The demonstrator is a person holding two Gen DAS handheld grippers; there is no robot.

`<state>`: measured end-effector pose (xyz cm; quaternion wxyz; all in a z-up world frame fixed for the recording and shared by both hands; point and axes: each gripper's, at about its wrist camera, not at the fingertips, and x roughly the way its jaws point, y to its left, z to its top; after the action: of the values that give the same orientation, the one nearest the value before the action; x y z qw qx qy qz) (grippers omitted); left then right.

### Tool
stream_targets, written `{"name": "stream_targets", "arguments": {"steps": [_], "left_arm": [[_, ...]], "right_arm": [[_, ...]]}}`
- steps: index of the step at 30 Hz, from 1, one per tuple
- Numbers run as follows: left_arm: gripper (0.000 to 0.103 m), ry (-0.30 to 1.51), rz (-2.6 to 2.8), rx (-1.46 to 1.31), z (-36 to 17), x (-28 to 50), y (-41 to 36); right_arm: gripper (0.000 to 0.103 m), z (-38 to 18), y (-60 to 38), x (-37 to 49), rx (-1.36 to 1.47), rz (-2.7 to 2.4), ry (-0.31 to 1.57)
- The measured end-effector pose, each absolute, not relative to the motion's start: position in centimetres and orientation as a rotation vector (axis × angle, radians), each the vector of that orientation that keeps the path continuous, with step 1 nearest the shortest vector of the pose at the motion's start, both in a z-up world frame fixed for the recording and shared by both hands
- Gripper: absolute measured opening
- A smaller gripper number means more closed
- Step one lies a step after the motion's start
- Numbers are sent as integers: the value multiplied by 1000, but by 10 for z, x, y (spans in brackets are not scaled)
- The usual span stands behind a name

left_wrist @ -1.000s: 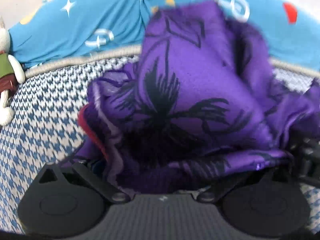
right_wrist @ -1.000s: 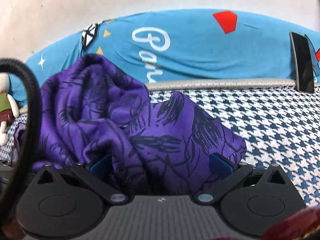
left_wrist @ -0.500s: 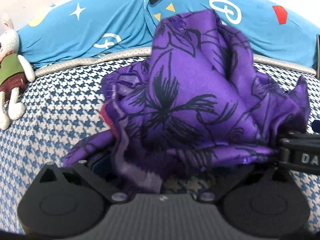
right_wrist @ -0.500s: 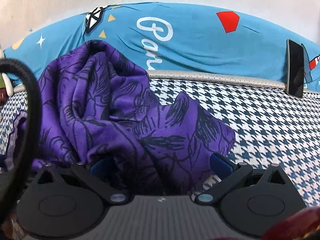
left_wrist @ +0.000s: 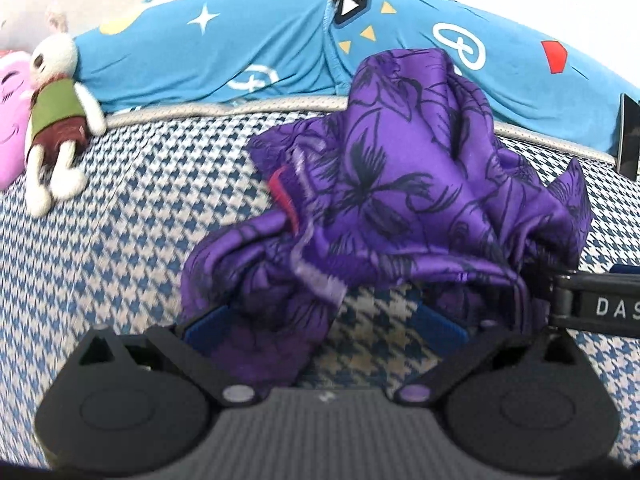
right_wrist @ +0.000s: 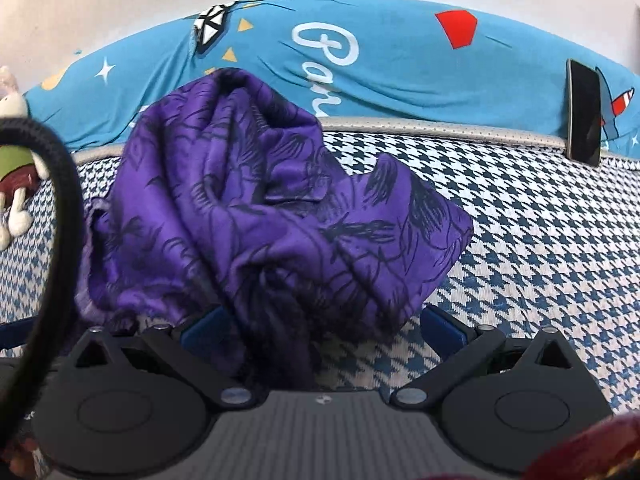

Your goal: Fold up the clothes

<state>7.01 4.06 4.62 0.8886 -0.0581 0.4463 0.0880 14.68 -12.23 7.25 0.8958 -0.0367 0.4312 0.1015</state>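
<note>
lying crumpled, purple garment (left_wrist: 400, 184), red tag (left_wrist: 282, 196) only left view, claws seemingly open

1 purple garment (left_wrist: 404, 196), bunched at the frame centre. 2 soft toys at the left edge: 1 white rabbit (left_wrist: 56, 120) and 1 pink toy (left_wrist: 10, 128). 1 blue pillow (right_wrist: 400, 76) across the top. 1 black phone (right_wrist: 584, 112), upper right. 1 black cable (right_wrist: 60, 200), left side. 2 grippers: left gripper (left_wrist: 324, 324), right gripper (right_wrist: 320, 324).

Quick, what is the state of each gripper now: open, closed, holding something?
Left gripper: open, purple printed cloth lying between its fingers.
Right gripper: open, same cloth between them.
</note>
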Motion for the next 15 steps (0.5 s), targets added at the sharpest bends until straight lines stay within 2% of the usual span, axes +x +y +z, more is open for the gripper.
{"name": "stream_targets", "arguments": {"steps": [7,15], "left_arm": [[103,918,196,-117,49,54,37],[103,883,176,7,50,45,16]], "right_arm": [[103,75,-124,130,-76,205,891],[103,71,-131,118,-60,197,934]]}}
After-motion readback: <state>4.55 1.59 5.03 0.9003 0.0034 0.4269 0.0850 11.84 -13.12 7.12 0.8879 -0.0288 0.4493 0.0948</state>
